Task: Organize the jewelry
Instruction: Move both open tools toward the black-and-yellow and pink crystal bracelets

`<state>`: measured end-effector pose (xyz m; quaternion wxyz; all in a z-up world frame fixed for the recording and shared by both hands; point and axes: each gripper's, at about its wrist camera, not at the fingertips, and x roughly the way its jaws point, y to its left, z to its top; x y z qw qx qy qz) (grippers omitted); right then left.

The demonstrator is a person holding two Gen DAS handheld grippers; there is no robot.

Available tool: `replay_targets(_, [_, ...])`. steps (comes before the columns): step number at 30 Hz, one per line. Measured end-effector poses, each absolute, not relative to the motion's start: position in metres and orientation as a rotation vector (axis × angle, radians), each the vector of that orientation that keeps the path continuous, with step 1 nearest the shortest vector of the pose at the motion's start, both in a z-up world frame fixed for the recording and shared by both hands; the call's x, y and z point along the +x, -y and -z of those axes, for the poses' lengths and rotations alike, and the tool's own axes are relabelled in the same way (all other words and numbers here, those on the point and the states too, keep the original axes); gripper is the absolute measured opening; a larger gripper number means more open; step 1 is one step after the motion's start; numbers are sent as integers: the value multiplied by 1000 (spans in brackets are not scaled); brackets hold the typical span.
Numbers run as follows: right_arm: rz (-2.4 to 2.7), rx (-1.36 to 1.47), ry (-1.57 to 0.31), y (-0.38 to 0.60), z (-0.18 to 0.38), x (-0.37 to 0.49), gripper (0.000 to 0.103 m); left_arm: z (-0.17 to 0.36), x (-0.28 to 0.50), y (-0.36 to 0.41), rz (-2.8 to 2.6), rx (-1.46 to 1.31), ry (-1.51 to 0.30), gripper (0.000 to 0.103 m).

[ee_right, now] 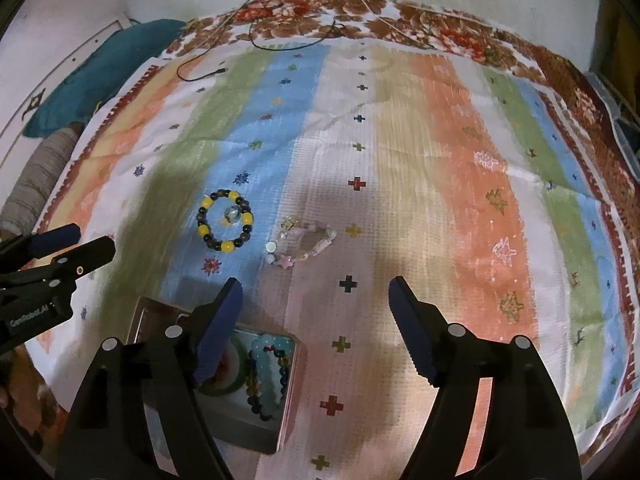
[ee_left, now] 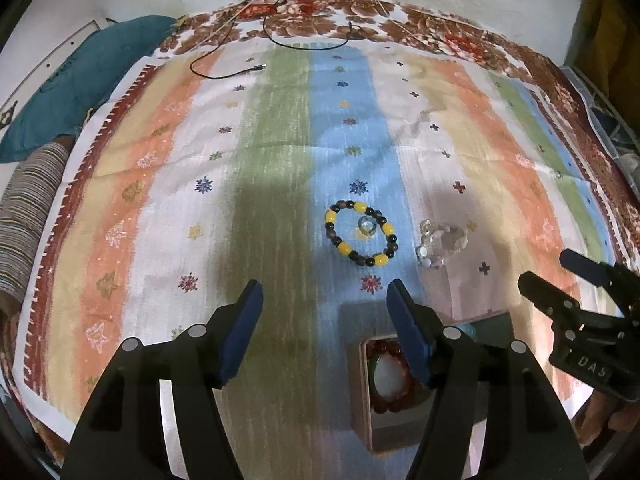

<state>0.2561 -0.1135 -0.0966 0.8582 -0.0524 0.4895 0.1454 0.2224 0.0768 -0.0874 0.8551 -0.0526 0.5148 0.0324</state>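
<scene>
A yellow-and-dark beaded bracelet [ee_left: 362, 233] [ee_right: 225, 225] lies on the blue stripe of the cloth, with a small clear ring [ee_left: 366, 225] [ee_right: 232, 213] inside its loop. A pale pink and clear bracelet [ee_left: 442, 242] [ee_right: 306, 245] lies to its right. An open jewelry box [ee_left: 362, 390] [ee_right: 286, 400] near the front edge holds several bracelets. My left gripper [ee_left: 324, 312] is open and empty above the box's left side. My right gripper [ee_right: 316, 312] is open and empty, right of the box.
The striped cloth [ee_left: 280, 128] covers a floral bedspread [ee_left: 360, 12]. A black cable [ee_left: 232, 68] lies at the far left. A teal pillow [ee_left: 92, 76] and a striped cushion [ee_left: 28, 216] lie at the left edge.
</scene>
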Motion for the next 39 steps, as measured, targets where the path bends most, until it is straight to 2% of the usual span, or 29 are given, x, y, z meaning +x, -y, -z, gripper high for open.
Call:
replay_targets(6, [-303, -81, -1029, 112, 99, 266, 76, 96, 237, -75, -55, -131, -1088, 68])
replay_targets(39, [-268, -60, -1168, 105, 156, 326, 76, 155, 291, -79, -38, -81, -1180, 68])
